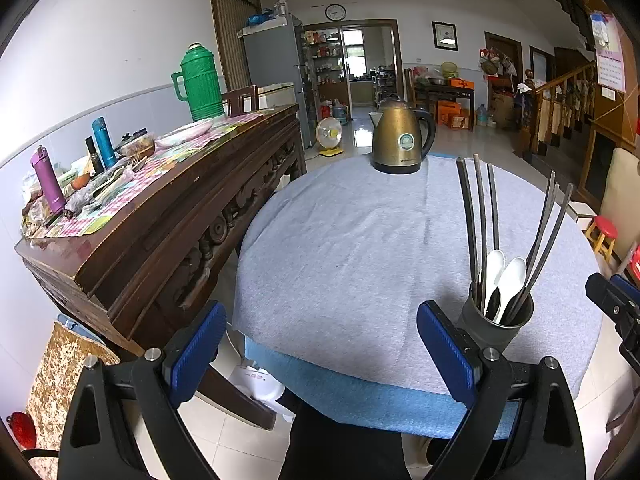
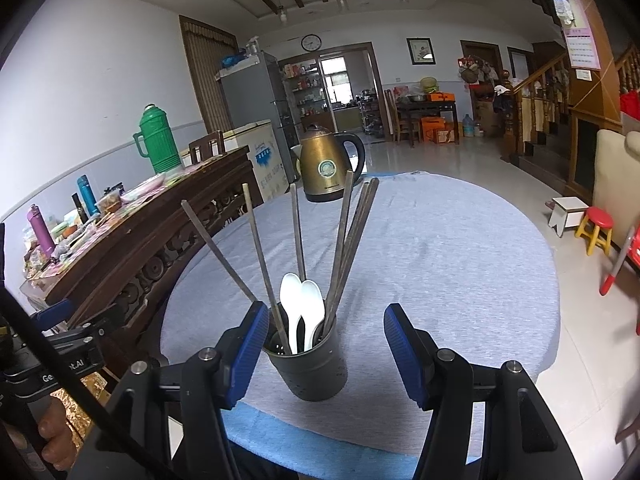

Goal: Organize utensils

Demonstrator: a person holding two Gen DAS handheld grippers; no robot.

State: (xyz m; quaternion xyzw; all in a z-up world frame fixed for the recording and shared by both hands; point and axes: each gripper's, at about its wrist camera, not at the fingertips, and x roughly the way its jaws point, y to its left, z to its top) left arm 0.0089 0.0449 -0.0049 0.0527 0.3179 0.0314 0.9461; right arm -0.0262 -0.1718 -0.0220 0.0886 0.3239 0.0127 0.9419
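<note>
Am holding right gripper [image 2: 324, 344] spread, empty; utensil cup [image 2: 308, 364] sitting just ahead between fingers. Left gripper [image 1: 320, 344] spread too. Chopsticks [image 2: 344, 248] stiff, slippery: pinching upper shafts advised. Spoons [image 2: 302, 308] light, likely brittle.

Bright, even daylight fills both fisheye views, strongest from the kitchen window [image 1: 354, 50] far ahead of the jaws. The tiled floor [image 1: 362, 134] beyond the kettle [image 2: 326, 164] shows white glare. Shadows on the grey tablecloth [image 2: 440, 248] are faint and soft. Focus is sharp throughout. Straight lines bow strongly near the edges, and the corners fall off into black vignette.
</note>
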